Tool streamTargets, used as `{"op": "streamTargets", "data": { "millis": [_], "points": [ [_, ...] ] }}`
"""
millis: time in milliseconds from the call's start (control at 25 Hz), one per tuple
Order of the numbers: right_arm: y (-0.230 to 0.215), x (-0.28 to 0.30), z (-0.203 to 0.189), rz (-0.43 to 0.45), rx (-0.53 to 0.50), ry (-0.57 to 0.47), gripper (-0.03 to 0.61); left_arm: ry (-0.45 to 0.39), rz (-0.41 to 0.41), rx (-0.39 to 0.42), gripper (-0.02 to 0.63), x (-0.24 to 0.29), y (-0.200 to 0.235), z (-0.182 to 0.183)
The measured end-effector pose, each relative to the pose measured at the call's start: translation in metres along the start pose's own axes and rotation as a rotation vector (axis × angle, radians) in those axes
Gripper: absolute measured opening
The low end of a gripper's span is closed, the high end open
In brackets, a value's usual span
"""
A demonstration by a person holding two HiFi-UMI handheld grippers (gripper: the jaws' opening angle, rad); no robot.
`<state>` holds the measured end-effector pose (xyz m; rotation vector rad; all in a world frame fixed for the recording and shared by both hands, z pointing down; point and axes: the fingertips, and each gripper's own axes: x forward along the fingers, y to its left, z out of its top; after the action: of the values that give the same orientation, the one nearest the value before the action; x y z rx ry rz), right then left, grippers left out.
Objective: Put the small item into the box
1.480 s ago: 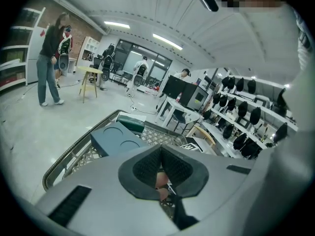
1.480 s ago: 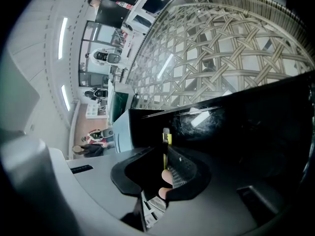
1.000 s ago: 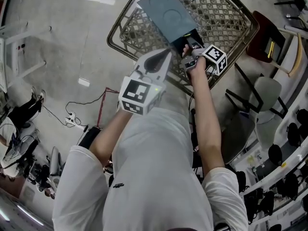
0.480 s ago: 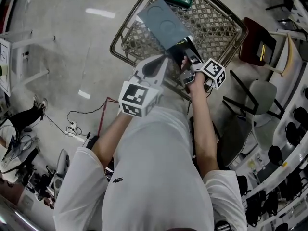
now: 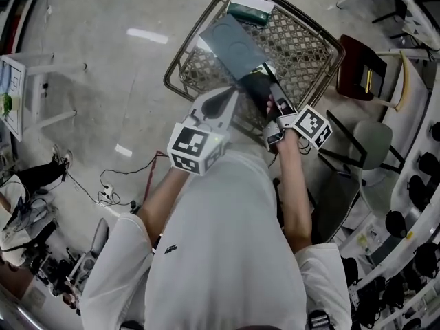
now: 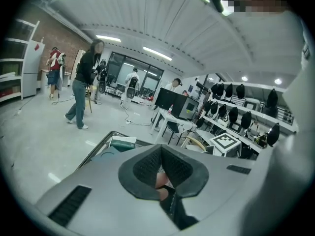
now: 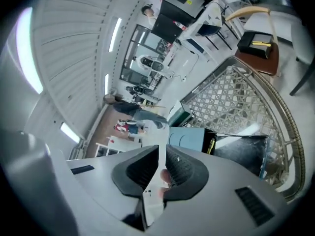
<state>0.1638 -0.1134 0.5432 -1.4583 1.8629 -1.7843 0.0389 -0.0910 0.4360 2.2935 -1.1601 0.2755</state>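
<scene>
The task looks unfinished: the small item point(image 7: 152, 205), a thin white piece as far as I can make out, is not yet in the box point(image 5: 232, 41). It sits pinched in the right gripper point(image 7: 162, 166). That gripper's pads are drawn in to a narrow slit around the item, which runs back between them toward the camera.

The box lies in the wire basket point(image 5: 306, 43) toward its near edge. Its blue-grey lid is thrown open and its dark inside point(image 7: 241, 151) is exposed. In the head view the right gripper point(image 5: 273, 102) hovers at the near end of that opening, so what remains is probably to lower the item in and release it.

The left gripper point(image 6: 161, 163) has its pads pressed together and holds nothing I can name. It hangs over the basket's near edge, just beside the box point(image 5: 227, 96).
</scene>
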Motion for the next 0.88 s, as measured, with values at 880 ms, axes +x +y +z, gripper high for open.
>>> {"op": "streamTargets", "data": {
  "millis": [880],
  "points": [
    [0.163,-0.137,0.037,0.195,-0.63,-0.279,0.026,-0.156,-0.033,0.127,0.003,-0.061,-0.035,0.078]
  ]
}}
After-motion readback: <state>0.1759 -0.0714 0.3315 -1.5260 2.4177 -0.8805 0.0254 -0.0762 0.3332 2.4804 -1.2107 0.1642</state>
